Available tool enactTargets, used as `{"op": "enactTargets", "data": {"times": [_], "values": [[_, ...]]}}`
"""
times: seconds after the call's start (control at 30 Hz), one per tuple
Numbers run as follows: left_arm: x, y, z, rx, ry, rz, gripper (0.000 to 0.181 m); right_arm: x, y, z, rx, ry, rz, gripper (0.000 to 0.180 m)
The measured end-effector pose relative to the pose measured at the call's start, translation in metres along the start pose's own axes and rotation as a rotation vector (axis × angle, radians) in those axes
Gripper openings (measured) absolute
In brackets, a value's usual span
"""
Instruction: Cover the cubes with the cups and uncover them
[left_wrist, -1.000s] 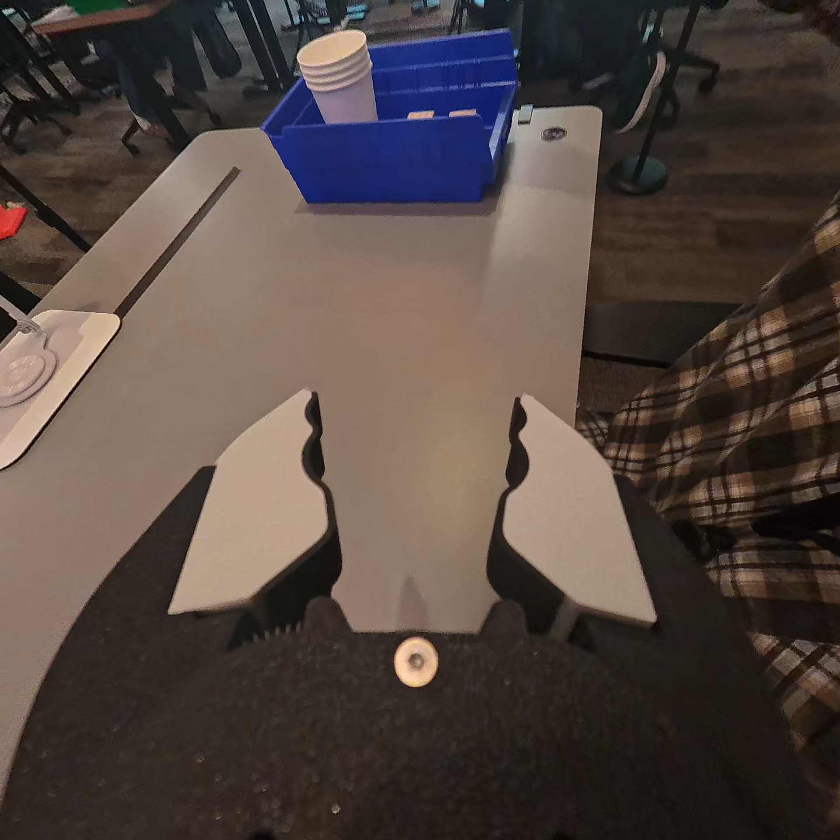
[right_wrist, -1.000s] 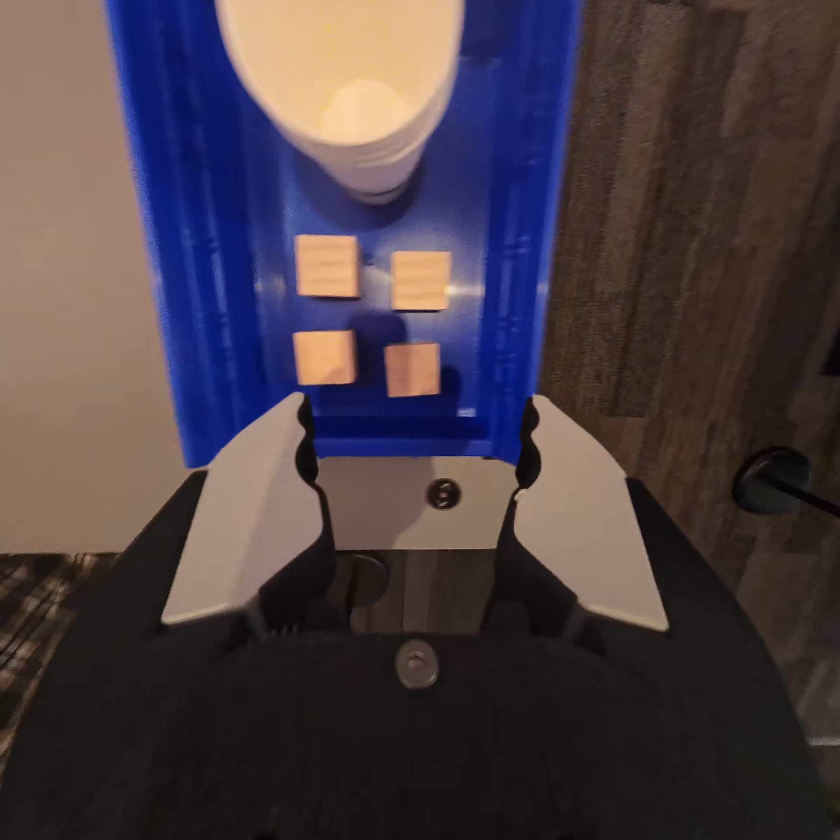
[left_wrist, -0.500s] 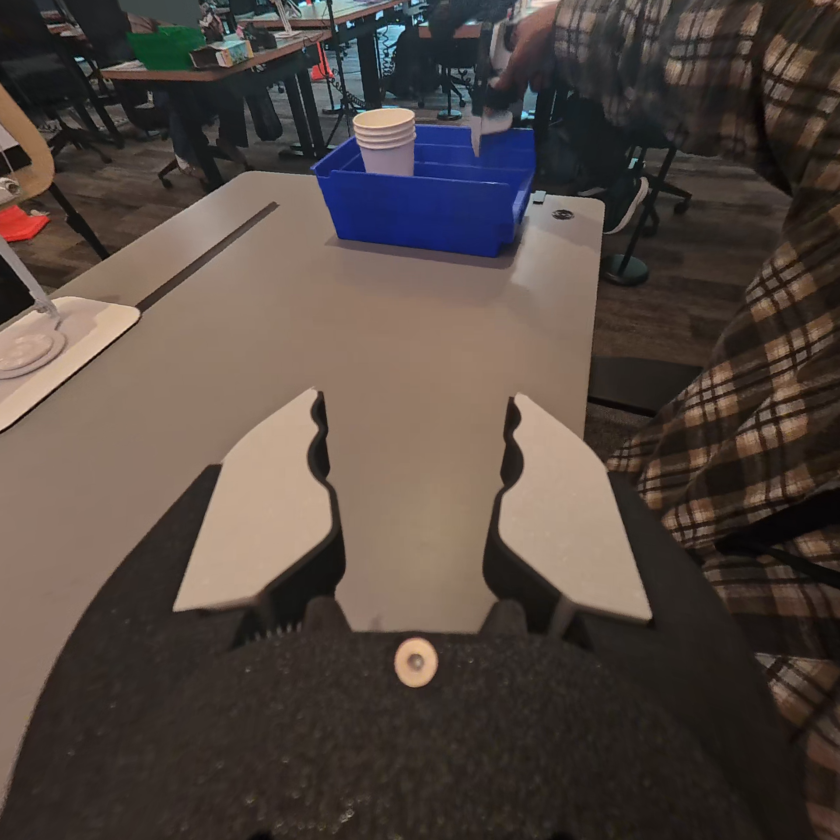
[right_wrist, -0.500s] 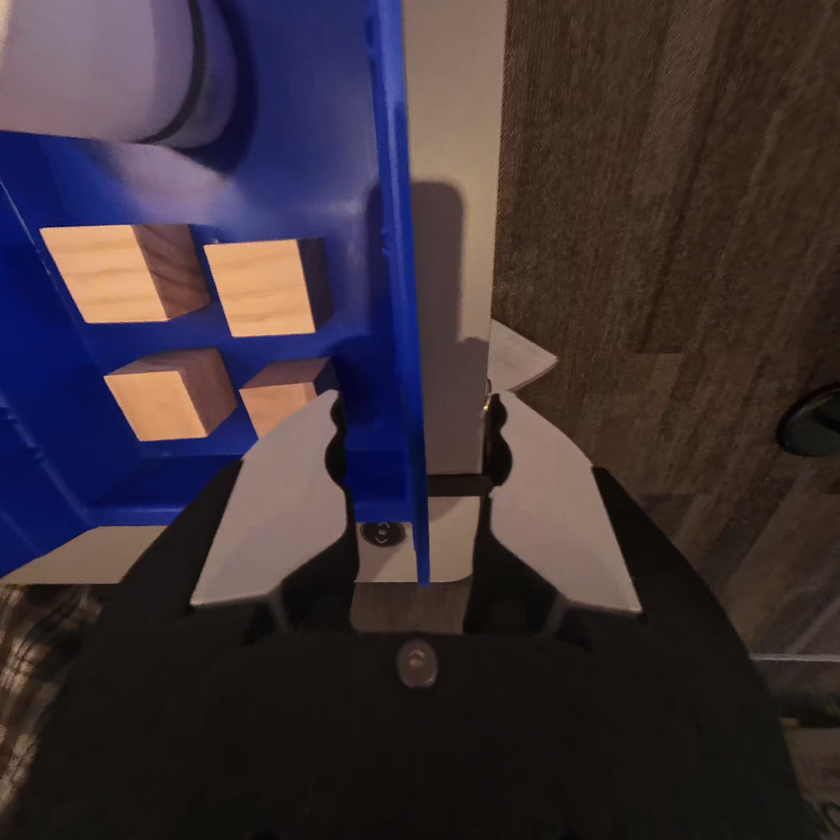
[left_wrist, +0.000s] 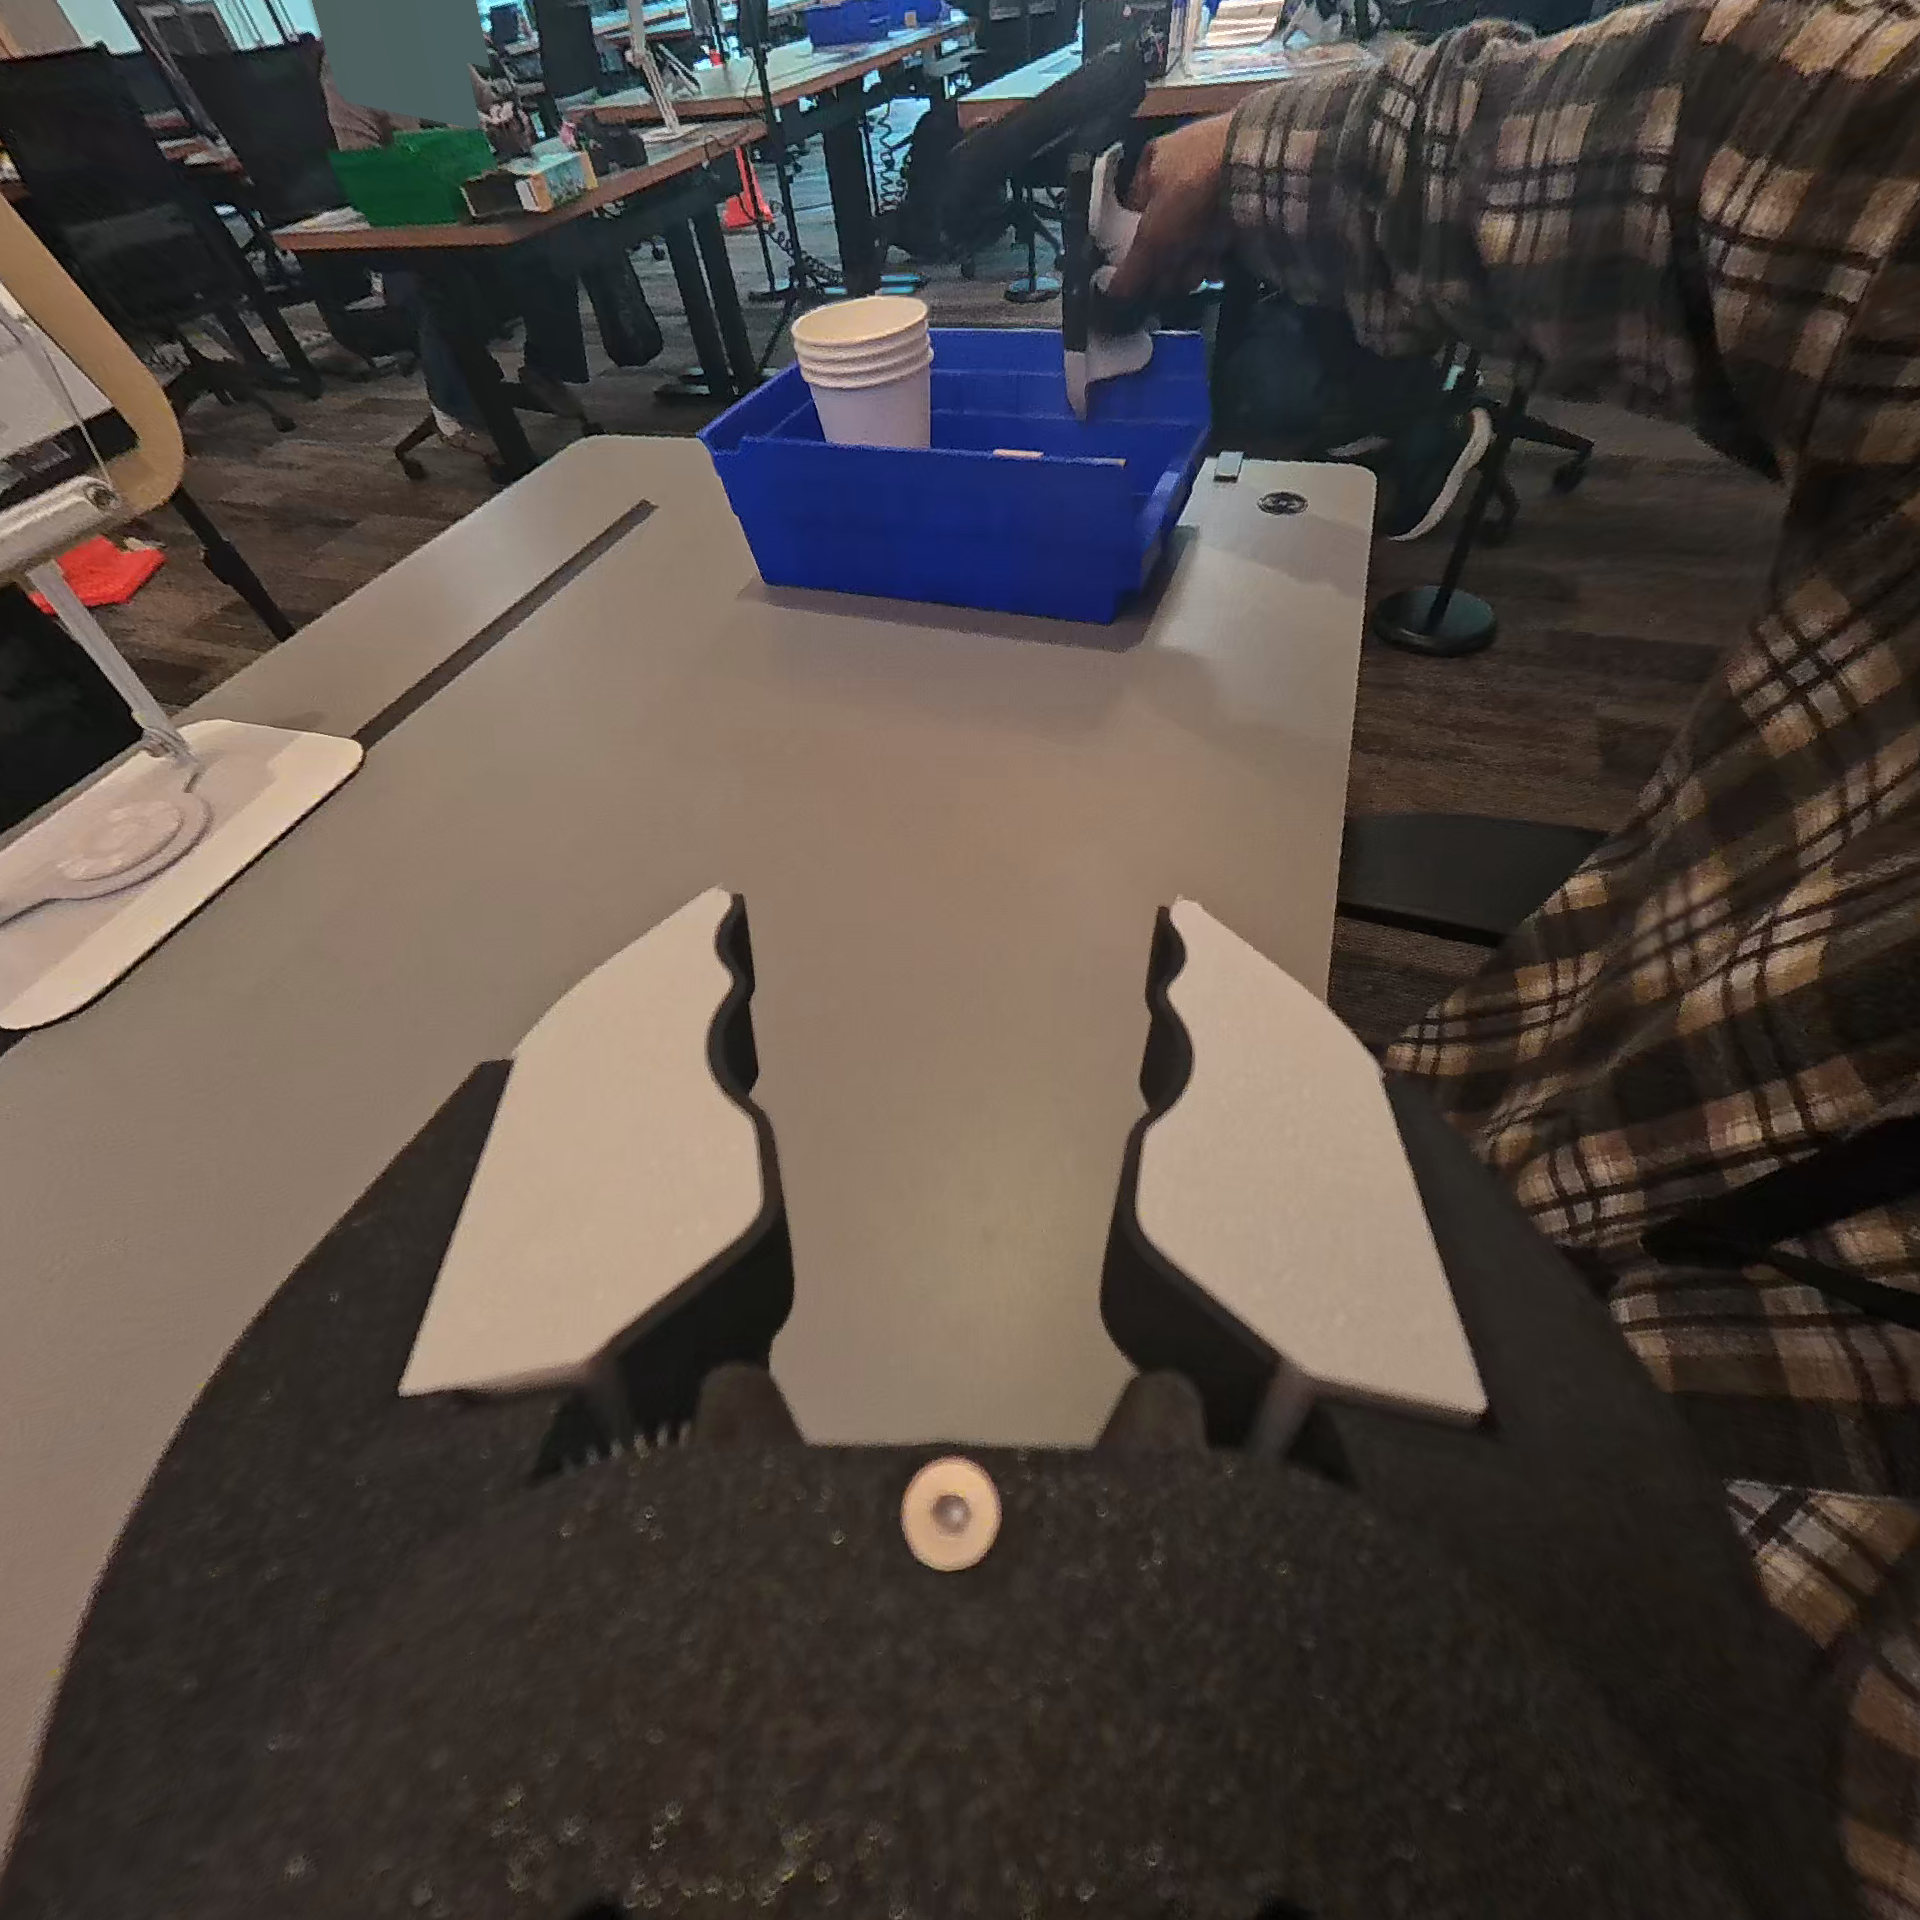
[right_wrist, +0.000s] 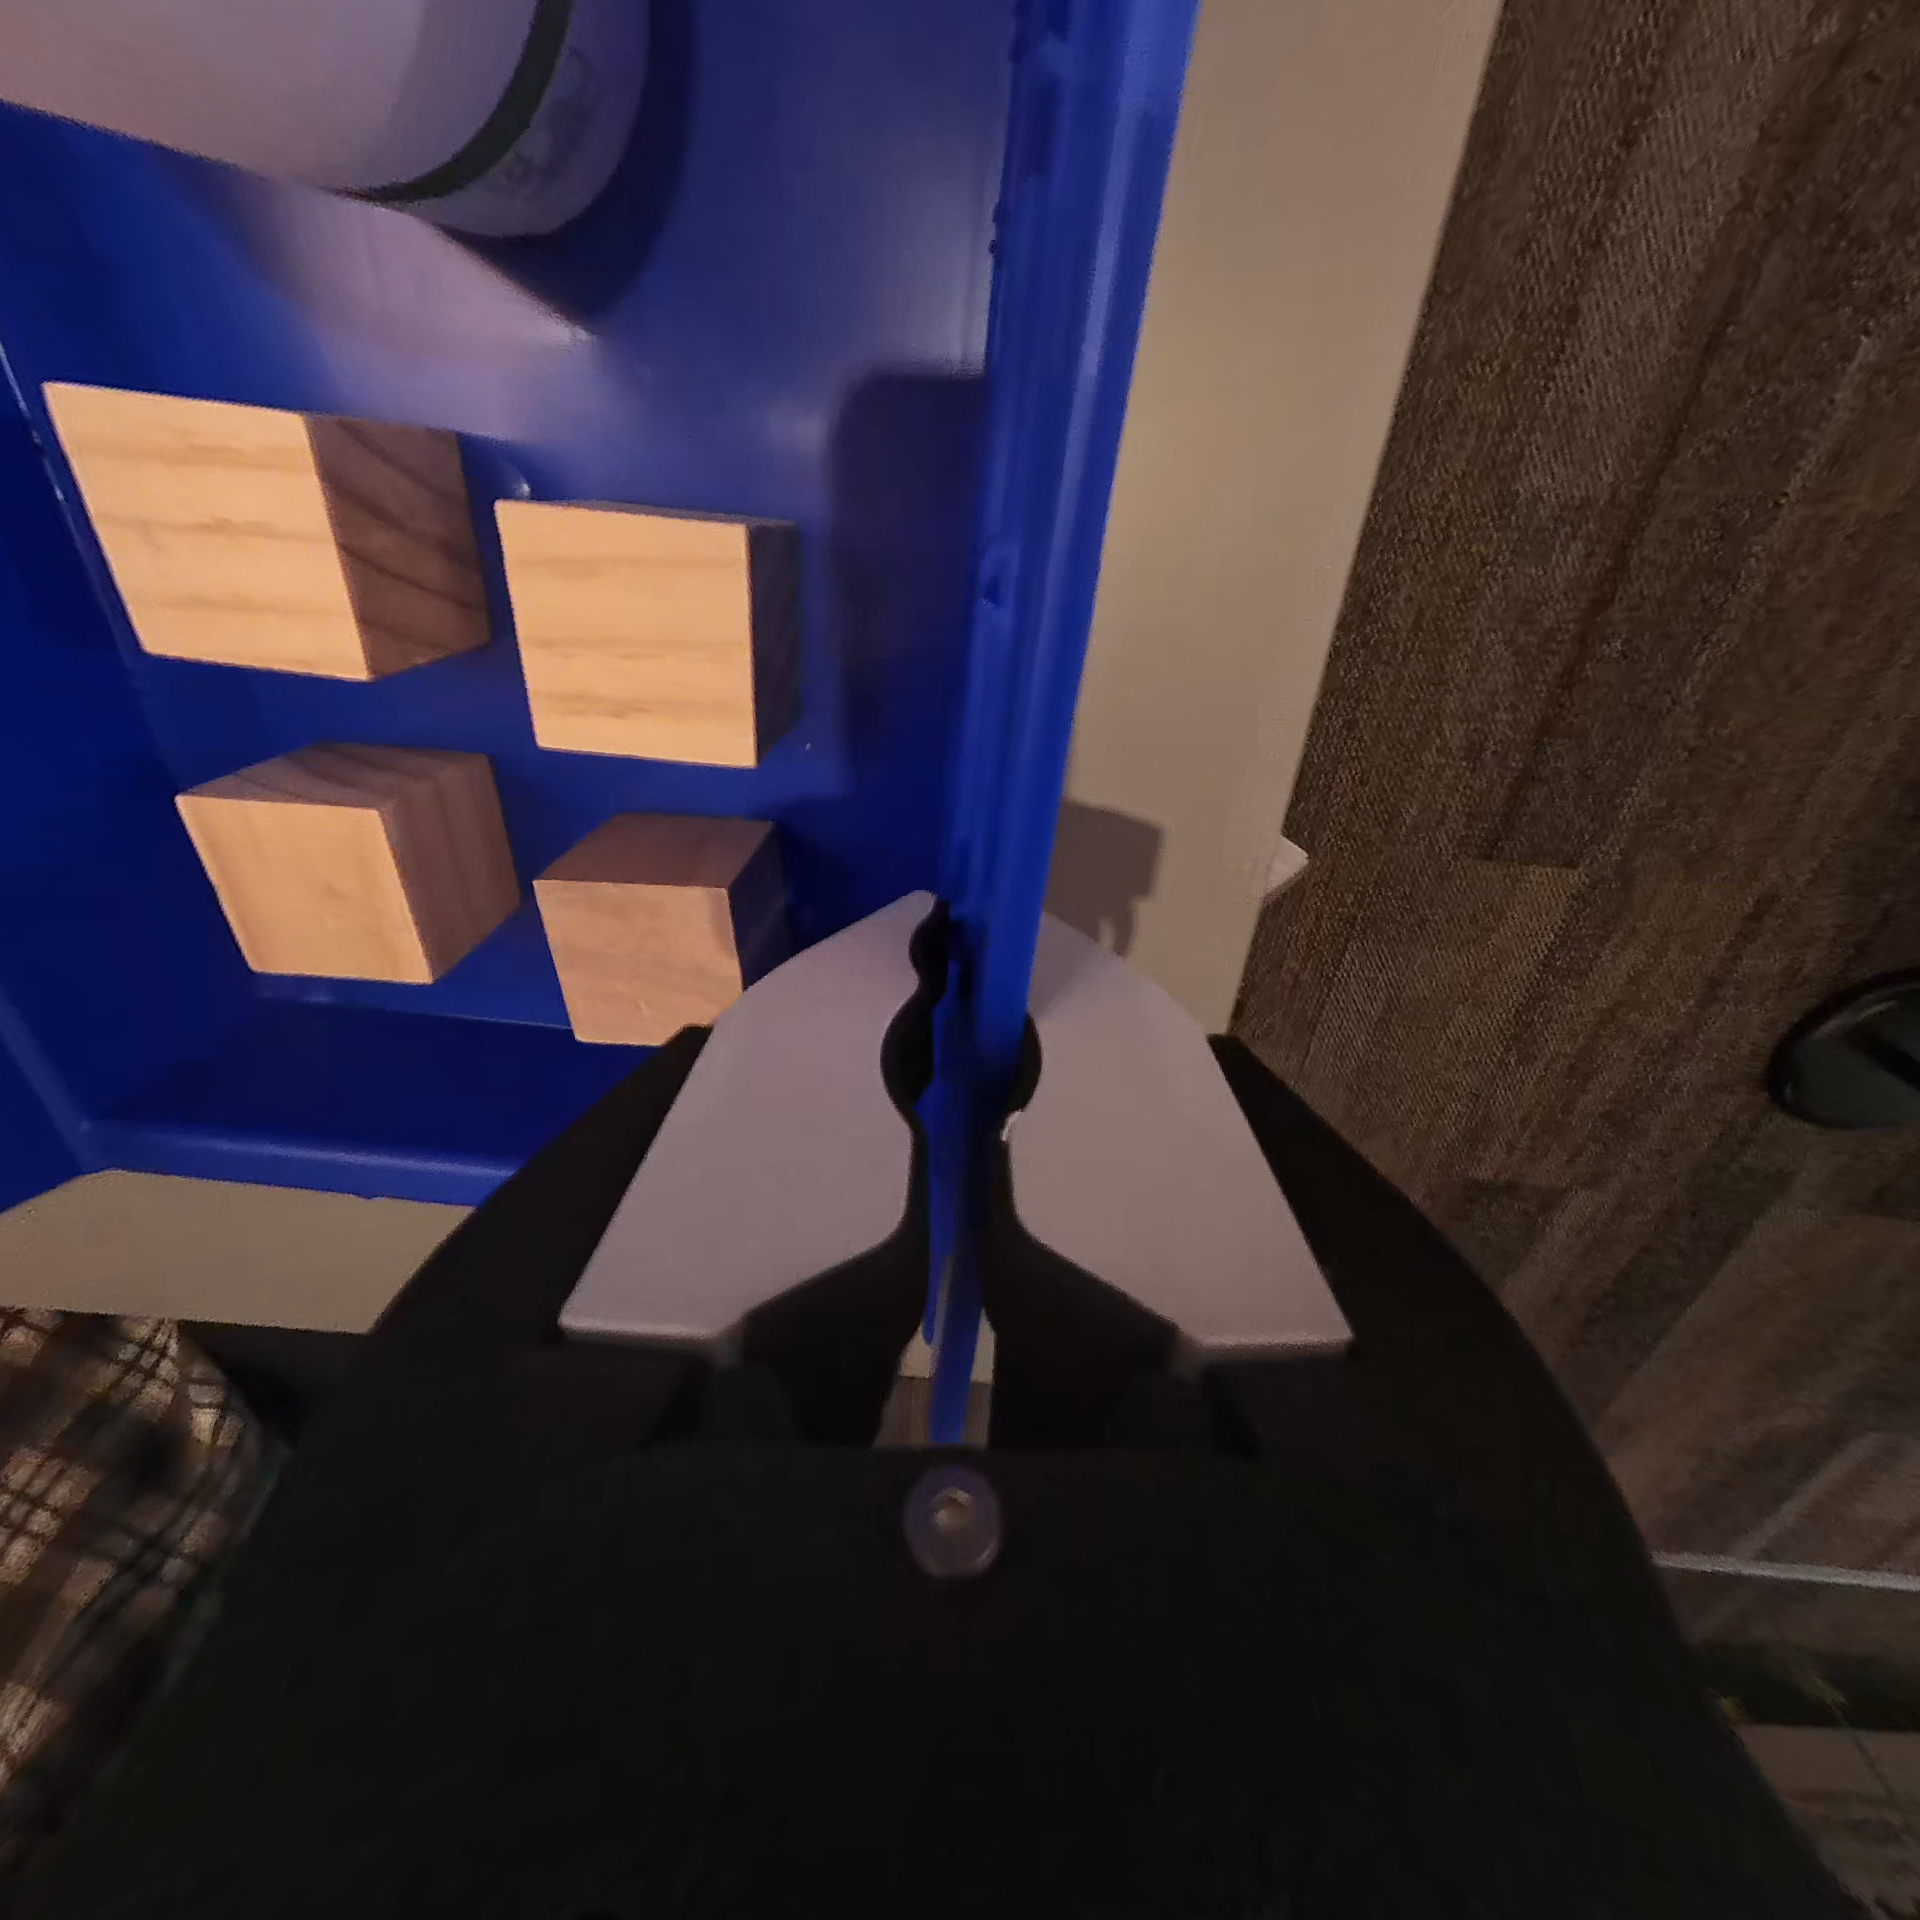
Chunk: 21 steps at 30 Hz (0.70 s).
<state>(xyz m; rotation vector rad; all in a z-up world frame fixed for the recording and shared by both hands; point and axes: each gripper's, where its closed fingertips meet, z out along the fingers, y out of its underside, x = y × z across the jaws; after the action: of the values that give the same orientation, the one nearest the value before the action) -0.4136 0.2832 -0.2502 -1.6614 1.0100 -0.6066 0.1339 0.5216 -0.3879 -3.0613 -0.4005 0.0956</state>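
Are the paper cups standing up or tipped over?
Standing up: the cups sit stacked, mouths upward, inside the blue bin.

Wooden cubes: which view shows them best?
The right wrist view: all four wooden cubes lie clear on the blue bin floor, seen from above. The left wrist view shows only a sliver of wood over the bin's front wall.

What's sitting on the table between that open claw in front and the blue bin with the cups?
Nothing: the left wrist view shows only bare grey table between the open left gripper and the blue bin holding the stacked cups.
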Motion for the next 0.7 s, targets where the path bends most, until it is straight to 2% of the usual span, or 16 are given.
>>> {"op": "enactTargets", "data": {"times": [0.3,0.7], "values": [[-0.012,-0.015,-0.039,0.043,-0.125,-0.029,0.071,-0.061,-0.016,0.004,0.068,-0.025,-0.075,0.004],[-0.026,-0.026,-0.094,0.087,-0.275,-0.051,0.069,-0.186,-0.038,0.012,0.089,-0.074,-0.184,0.005]]}}
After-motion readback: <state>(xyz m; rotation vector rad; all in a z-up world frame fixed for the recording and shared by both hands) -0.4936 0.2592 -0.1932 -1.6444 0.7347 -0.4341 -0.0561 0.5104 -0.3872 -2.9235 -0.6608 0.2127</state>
